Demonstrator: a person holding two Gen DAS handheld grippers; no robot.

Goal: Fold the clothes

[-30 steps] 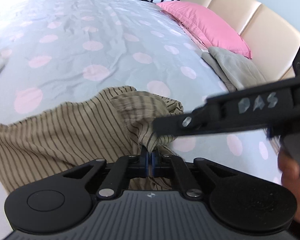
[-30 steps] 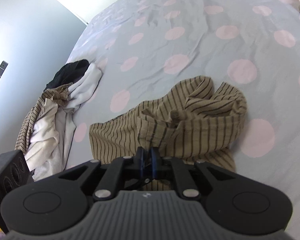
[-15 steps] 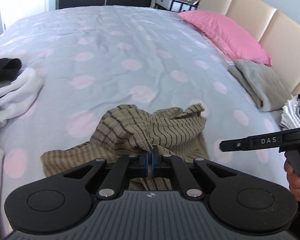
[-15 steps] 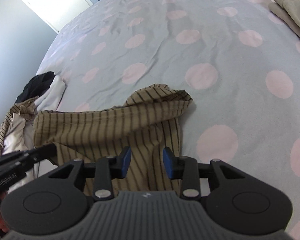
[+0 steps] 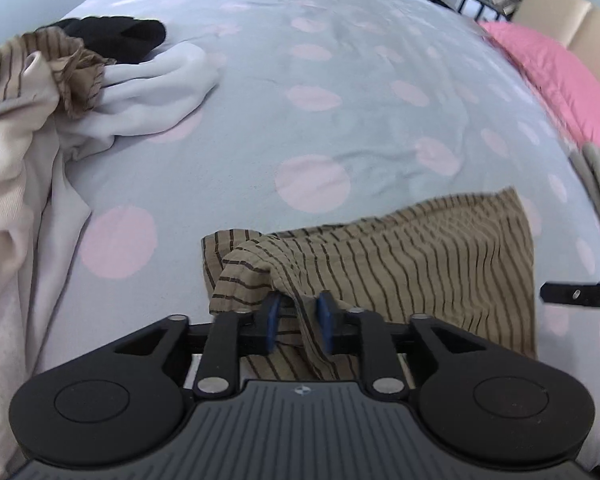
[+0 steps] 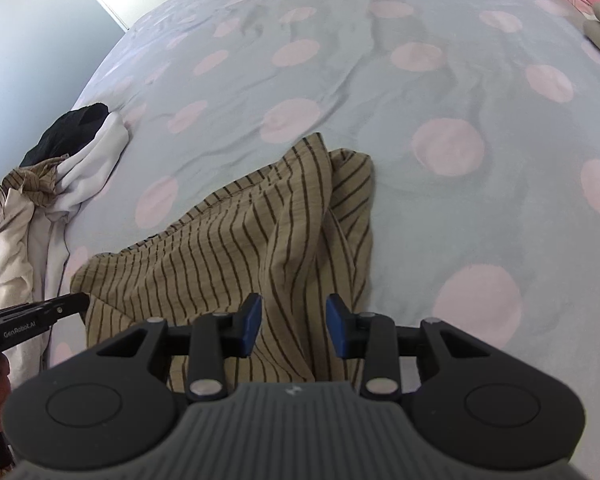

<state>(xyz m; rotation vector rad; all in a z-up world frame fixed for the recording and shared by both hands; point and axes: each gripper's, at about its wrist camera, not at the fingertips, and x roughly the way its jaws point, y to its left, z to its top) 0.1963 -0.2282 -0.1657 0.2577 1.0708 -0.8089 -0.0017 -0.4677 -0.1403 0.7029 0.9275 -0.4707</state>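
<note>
The striped garment [image 6: 236, 264] lies rumpled on the dotted bedspread [image 6: 380, 80], roughly spread but with no neat fold visible. The left gripper [image 5: 298, 316] has its jaws apart around a loose ridge of cloth, seemingly ungripped; the right gripper [image 6: 294, 322] hangs wide open, holding nothing. A heap of clothes [image 5: 40, 120] waits beside, unfolded.

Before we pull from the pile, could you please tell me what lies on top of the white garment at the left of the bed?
A black garment and a crumpled striped tan piece rest on the white garment. Whatever lies beneath the pile is covered and cannot be seen.
</note>
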